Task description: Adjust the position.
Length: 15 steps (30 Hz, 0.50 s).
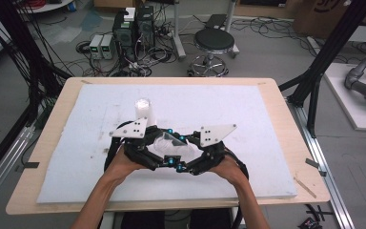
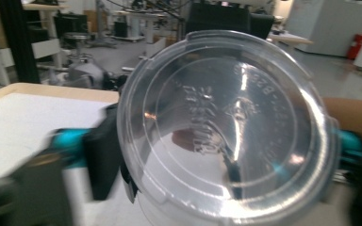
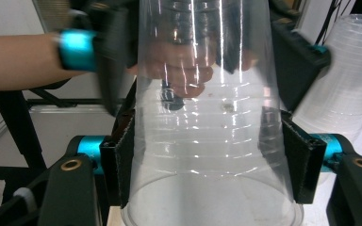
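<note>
The right hand-held gripper [image 3: 207,160] is clamped on a clear plastic cup [image 3: 207,117] — pads pressing both walls; the left hand-held gripper [image 1: 159,138] stands parted around the cup's base, above the tabletop [image 1: 267,157]; a cup stack [image 1: 144,110] stands just behind.

Grey floor [image 1: 276,52] — black stool [image 1: 214,40], tangled cables [image 1: 145,59].

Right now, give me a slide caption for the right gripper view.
Right tongs clamp a clear plastic cup, a stack of cups beside it.
</note>
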Tool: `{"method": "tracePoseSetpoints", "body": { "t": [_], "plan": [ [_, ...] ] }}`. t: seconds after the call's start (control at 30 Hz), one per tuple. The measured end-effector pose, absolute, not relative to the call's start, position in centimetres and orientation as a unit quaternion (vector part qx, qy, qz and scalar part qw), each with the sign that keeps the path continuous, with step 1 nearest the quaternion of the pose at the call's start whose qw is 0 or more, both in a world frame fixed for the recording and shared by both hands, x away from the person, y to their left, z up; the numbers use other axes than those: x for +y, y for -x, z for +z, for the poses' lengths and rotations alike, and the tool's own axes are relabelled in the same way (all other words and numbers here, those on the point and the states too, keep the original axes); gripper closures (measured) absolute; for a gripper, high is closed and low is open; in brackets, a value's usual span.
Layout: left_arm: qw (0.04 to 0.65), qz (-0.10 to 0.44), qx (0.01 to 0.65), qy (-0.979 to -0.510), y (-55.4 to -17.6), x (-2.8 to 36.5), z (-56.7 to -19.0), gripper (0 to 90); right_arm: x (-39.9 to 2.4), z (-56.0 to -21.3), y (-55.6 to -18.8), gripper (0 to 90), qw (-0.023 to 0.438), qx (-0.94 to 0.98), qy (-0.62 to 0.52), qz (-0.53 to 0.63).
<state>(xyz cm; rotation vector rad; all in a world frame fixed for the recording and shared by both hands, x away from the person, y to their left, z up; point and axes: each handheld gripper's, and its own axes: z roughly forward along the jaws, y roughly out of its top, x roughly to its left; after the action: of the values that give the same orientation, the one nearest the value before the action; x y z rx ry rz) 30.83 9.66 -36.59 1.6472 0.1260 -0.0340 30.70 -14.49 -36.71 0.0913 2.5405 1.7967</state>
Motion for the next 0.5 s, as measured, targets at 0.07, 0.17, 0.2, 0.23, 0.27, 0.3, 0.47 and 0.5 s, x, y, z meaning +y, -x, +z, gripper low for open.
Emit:
{"method": "tracePoseSetpoints", "body": {
  "t": [0.07, 0.17, 0.2, 0.23, 0.27, 0.3, 0.47, 0.5],
  "plan": [
    [0.673, -0.004, 0.074, -0.736, -30.8, 9.5, -36.6, 3.9, -14.5, -36.7, -30.8, 33.2, 0.014, 0.816, -0.029, 0.577],
    [0.674, -0.001, 0.076, -0.735, -30.8, 9.6, -36.8, 3.9, -14.6, -36.8, -30.8, 33.2, 0.013, 0.816, -0.033, 0.577],
    [0.672, 0.0, 0.074, -0.737, -30.8, 9.7, -36.8, 3.9, -14.6, -36.8, -30.8, 33.2, 0.013, 0.817, -0.033, 0.576],
    [0.671, -0.001, 0.073, -0.738, -30.7, 9.7, -36.8, 3.9, -14.6, -36.8, -30.8, 33.2, 0.013, 0.817, -0.033, 0.576],
    [0.669, -0.001, 0.071, -0.74, -30.6, 9.7, -36.7, 3.9, -14.6, -36.9, -30.8, 33.2, 0.012, 0.819, -0.035, 0.573],
    [0.669, -0.001, 0.071, -0.74, -30.6, 9.7, -36.7, 3.9, -14.6, -36.9, -30.8, 33.2, 0.012, 0.819, -0.035, 0.573],
    [0.622, 0.023, 0.081, -0.779, -30.7, 10.7, -36.2, 3.9, -14.8, -36.7, -30.8, 33.2, 0.016, 0.841, -0.049, 0.539],
    [0.622, 0.023, 0.081, -0.779, -30.7, 10.7, -36.2, 3.9, -14.8, -36.7, -30.8, 33.2, 0.016, 0.841, -0.049, 0.539]
  ]
}}
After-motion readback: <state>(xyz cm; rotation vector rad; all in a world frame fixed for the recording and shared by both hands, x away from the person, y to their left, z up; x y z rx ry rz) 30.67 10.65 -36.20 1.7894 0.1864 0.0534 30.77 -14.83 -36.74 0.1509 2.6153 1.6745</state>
